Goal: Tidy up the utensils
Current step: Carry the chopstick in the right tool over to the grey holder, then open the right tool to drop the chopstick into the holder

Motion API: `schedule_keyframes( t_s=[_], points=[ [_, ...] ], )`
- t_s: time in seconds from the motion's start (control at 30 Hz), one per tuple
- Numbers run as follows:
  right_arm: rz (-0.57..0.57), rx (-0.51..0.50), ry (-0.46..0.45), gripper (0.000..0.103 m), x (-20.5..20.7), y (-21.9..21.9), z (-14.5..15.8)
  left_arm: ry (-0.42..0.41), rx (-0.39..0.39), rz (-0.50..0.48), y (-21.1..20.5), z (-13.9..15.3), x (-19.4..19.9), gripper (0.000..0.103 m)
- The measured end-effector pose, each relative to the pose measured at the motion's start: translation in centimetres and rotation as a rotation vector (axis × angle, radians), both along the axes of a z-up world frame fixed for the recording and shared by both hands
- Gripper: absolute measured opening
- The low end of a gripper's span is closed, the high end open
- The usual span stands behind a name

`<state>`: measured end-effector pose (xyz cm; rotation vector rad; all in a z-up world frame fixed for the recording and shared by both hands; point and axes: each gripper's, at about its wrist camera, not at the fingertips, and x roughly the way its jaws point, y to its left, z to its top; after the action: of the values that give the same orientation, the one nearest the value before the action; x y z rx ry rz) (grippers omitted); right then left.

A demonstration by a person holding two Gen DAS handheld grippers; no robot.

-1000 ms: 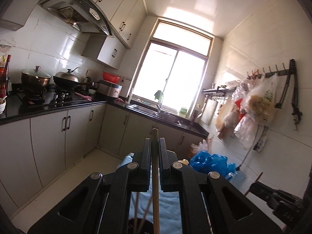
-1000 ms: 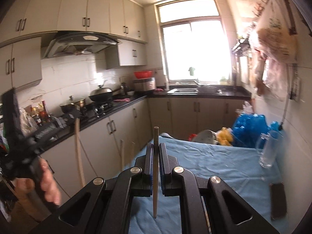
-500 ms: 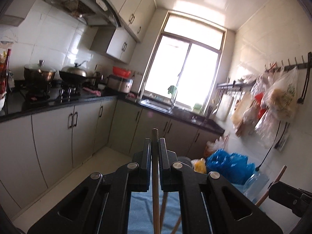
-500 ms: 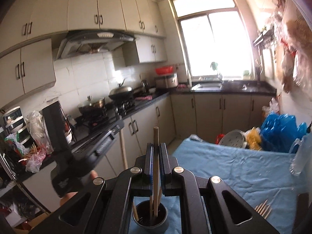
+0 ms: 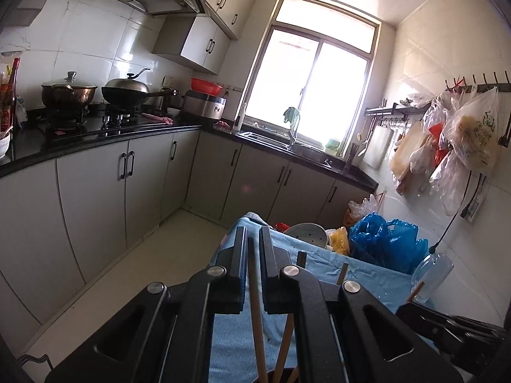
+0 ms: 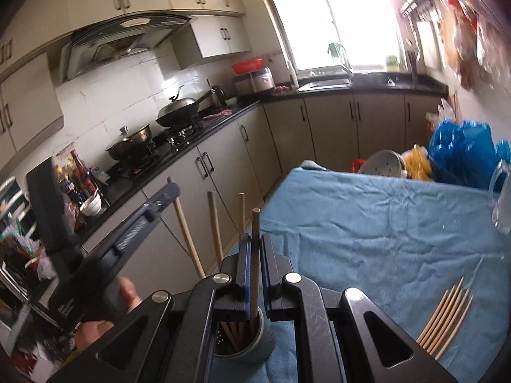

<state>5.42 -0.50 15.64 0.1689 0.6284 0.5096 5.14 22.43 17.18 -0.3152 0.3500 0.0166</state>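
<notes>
A grey holder cup (image 6: 246, 341) with several chopsticks stands on the blue cloth (image 6: 367, 223), right under both grippers. My right gripper (image 6: 254, 239) is shut on a dark brown chopstick (image 6: 255, 255) held upright, its lower end inside the cup. My left gripper (image 5: 252, 233) points over the cup's rim (image 5: 281, 378). Its jaws are opening, and a pale wooden chopstick (image 5: 255, 303) stands loose between them with a gap on each side, its top below the fingertips. In the right wrist view the left gripper's fingers (image 6: 153, 210) reach in from the left.
A bundle of pale bamboo chopsticks (image 6: 447, 319) lies on the cloth at the right. A glass mug (image 6: 501, 198), blue bags (image 6: 460, 146) and a white colander (image 6: 383, 162) sit at the far end. Grey cabinets (image 5: 95, 191) run along the left. A hand (image 6: 127, 290) holds the left gripper.
Both grippers have sunk toward the holder. The right chopstick's end now sits inside the cup. The left chopstick has slid down between the jaws, its top no longer above the fingertips.
</notes>
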Motion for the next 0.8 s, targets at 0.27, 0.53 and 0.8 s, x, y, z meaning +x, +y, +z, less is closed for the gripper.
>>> schedule_keyframes(
  t_s=[0.27,0.53,0.8],
  points=[
    [-0.051,0.009,-0.019,0.053,-0.3,-1.5,0.5,-0.012,0.01,0.034,0.5,1.3,-3.5,0.038],
    [-0.088,0.022,-0.016,0.056,-2.9,-4.1,0.4,-0.026,0.015,0.045,-0.4,3.5,-8.5,0.05],
    [-0.175,0.044,0.026,0.058,-6.5,-9.3,-1.3,-0.042,0.019,-0.059,-4.3,5.2,-13.0,0.062]
  ],
)
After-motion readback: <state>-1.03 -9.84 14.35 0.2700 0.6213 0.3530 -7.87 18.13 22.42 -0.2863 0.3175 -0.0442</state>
